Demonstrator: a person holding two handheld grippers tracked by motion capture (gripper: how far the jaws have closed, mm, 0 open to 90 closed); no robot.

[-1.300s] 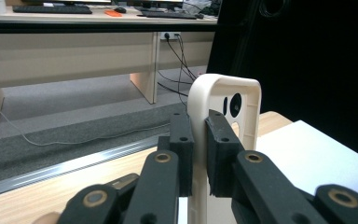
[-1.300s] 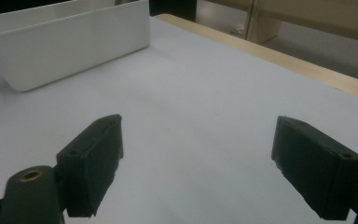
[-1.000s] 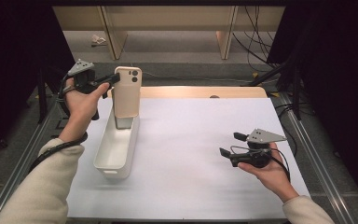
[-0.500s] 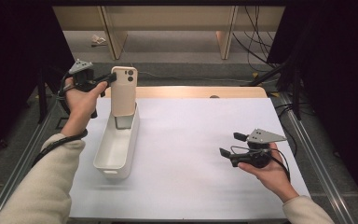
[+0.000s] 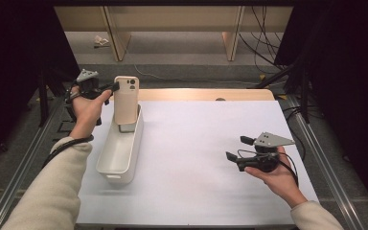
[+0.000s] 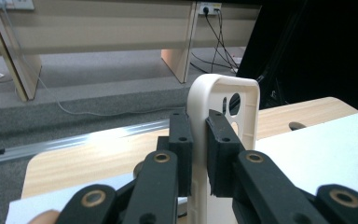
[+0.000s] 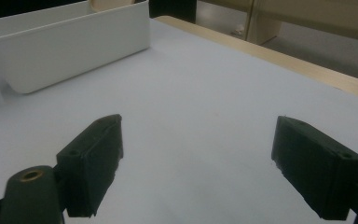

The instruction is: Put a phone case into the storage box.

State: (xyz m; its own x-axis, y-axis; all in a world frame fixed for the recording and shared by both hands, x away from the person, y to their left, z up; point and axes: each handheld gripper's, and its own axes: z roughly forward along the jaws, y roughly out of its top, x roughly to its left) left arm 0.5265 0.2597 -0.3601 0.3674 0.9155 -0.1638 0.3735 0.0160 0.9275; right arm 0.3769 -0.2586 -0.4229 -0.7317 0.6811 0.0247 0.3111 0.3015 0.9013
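The left gripper (image 5: 111, 87) is clamped on the side edge of a beige phone case (image 5: 126, 99), its two jaws pressed flat against either face of the rim, as the left gripper view (image 6: 199, 147) shows with the phone case (image 6: 223, 116) standing upright between them. Compared with a second ago, the case has drifted a little to the gripper's own side and sits slightly lower, its bottom end now dipping inside the far end of the white bin (image 5: 120, 148) that lies just below the gripper. That small descent suggests the case is being lowered into the bin rather than lifted out, and the placement looks close to done; the case has yet to settle on the bin floor, and the grip would need to loosen only once it does. The right gripper (image 5: 237, 149) has not moved: it rests low over the tabletop (image 5: 196, 143) well away from the bin, jaws spread wide with nothing between them, and in the right gripper view (image 7: 196, 163) the white bin (image 7: 70, 46) lies well ahead of it and to one side.
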